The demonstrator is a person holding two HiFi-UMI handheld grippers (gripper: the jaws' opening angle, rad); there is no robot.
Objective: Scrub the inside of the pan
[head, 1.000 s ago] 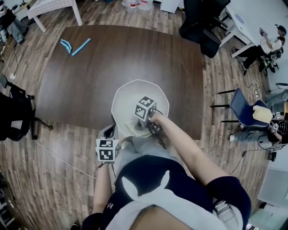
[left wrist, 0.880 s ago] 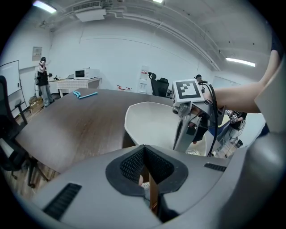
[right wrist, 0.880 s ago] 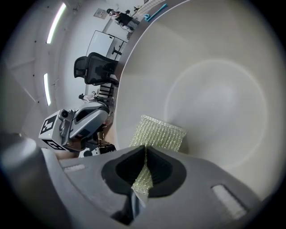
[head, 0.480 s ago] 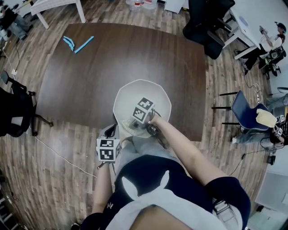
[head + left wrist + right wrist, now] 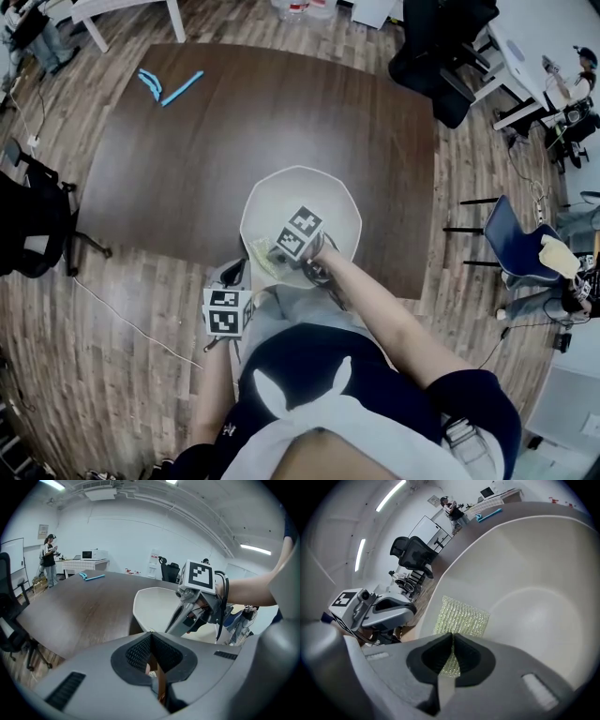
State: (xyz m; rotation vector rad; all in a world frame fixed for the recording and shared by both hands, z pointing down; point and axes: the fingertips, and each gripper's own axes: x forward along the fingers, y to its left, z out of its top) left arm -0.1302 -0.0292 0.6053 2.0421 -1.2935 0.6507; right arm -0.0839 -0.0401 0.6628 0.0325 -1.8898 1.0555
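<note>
a: where's the pan (image 5: 323,192)?

b: on the dark wooden counter (image 5: 234,122), right at the edge nearest the person. it's a pale, cream-white pan with sloping walls, and its mouth faces up.

a: and the right gripper (image 5: 281,261)?

b: it's reaching down into the pan on the near-left side. its jaws are closed on the near edge of a yellow-green scrub pad (image 5: 461,616). the rest of the pad lies flat against the pan's inner wall (image 5: 534,573), just above the curve where the wall meets the bottom.

a: the left gripper (image 5: 234,274)?

b: just outside the pan's near-left rim, below the right one in the head view. in its own view the jaws (image 5: 151,641) are pressed together on a thin brown strip (image 5: 160,681). i can't tell whether that strip is part of the pan. the pan's rim (image 5: 154,606) sits just past the jaws there.

a: anything else on the counter?

b: some blue pieces (image 5: 167,86) at the far left corner, well apart from the pan. a dark chair (image 5: 33,230) stands on the wooden floor to the left of the counter.
</note>
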